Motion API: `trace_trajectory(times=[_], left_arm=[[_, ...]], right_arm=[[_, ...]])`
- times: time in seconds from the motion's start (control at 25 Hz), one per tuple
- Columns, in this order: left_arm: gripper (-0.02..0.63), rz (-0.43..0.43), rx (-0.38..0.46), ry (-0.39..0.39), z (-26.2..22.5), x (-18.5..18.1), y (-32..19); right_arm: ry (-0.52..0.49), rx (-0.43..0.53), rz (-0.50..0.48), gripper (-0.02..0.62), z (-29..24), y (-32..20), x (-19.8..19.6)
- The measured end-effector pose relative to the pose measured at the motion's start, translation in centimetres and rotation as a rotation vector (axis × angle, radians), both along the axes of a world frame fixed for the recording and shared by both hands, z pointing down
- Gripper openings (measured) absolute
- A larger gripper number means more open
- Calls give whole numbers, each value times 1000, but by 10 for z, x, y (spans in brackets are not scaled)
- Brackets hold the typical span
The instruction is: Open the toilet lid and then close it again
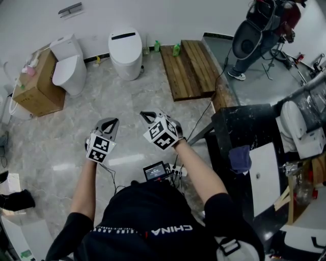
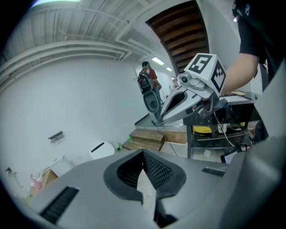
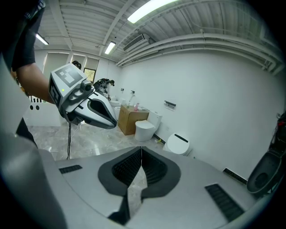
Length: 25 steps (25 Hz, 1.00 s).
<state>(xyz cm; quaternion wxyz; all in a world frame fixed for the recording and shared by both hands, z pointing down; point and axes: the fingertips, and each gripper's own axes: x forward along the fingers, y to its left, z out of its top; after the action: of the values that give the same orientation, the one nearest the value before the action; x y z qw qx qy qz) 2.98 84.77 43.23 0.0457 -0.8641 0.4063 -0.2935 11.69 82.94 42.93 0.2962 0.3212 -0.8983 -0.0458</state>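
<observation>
Your left hand-held gripper (image 1: 113, 122) and your right hand-held gripper (image 1: 144, 115) hang side by side over the grey marble floor (image 1: 153, 109). Each has its jaws pressed together with nothing between them. The white oval toilet (image 1: 126, 51), its lid down, stands ahead against the white wall, well apart from both grippers, between a second white toilet (image 1: 69, 71) and the wooden plank platform (image 1: 187, 66).

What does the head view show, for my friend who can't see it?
A person holds the left tool and right tool, both shut and empty, above a marble floor. Ahead, a round toilet with its lid down and a tank toilet stand by the wall.
</observation>
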Motion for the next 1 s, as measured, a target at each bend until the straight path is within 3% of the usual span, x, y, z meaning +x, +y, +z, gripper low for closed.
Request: trace_trajectory(times=[0.56, 1.0], left_arm=[[9, -49, 3, -6, 8, 36, -25], [9, -114, -41, -2, 30, 20, -75]], right_arm=[[-53, -22, -18, 15, 9, -29, 42], [-25, -69, -52, 15, 38, -80, 44]])
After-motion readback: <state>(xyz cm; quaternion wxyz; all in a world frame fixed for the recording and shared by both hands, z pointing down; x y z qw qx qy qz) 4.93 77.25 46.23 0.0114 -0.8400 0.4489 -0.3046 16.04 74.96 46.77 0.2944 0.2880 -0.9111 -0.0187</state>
